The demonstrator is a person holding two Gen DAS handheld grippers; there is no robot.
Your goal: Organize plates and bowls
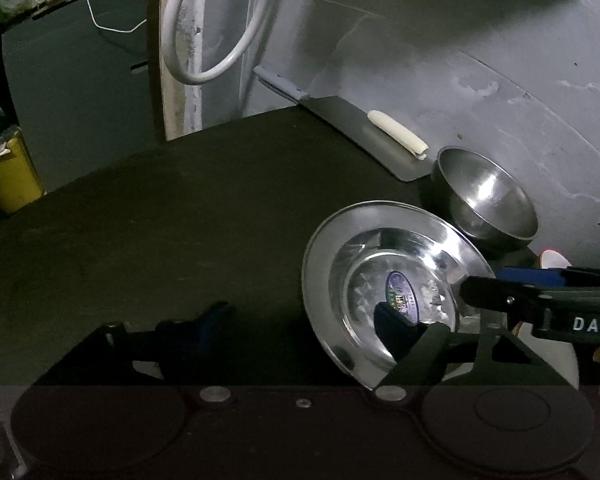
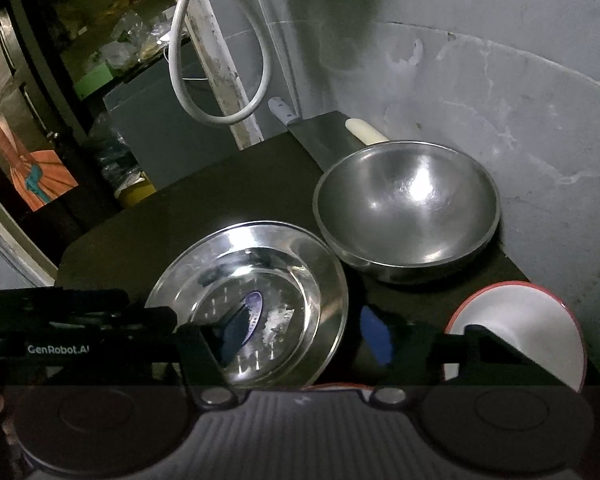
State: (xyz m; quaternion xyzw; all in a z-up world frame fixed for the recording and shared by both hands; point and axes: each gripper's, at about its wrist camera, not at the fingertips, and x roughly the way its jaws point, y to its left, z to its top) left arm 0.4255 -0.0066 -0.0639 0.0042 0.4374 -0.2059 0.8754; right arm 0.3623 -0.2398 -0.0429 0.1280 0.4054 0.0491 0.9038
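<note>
Steel plate (image 2: 256,300) on desk (image 1: 160,220), steel bowl (image 2: 408,208) at its 1 o'clock, red-rimmed white bowl (image 2: 520,328) at 3 | left hand-held gripper (image 1: 300,320) apart, straddling plate's rim | right hand-held gripper (image 2: 296,336) apart, same | nothing stacked yet, sorting barely begun

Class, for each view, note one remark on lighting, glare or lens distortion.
Left wrist view: dim, the dark table nearly black, glare on the steel plate. Right wrist view: bright highlights inside the steel bowl; fisheye bends the wall lines.
</note>
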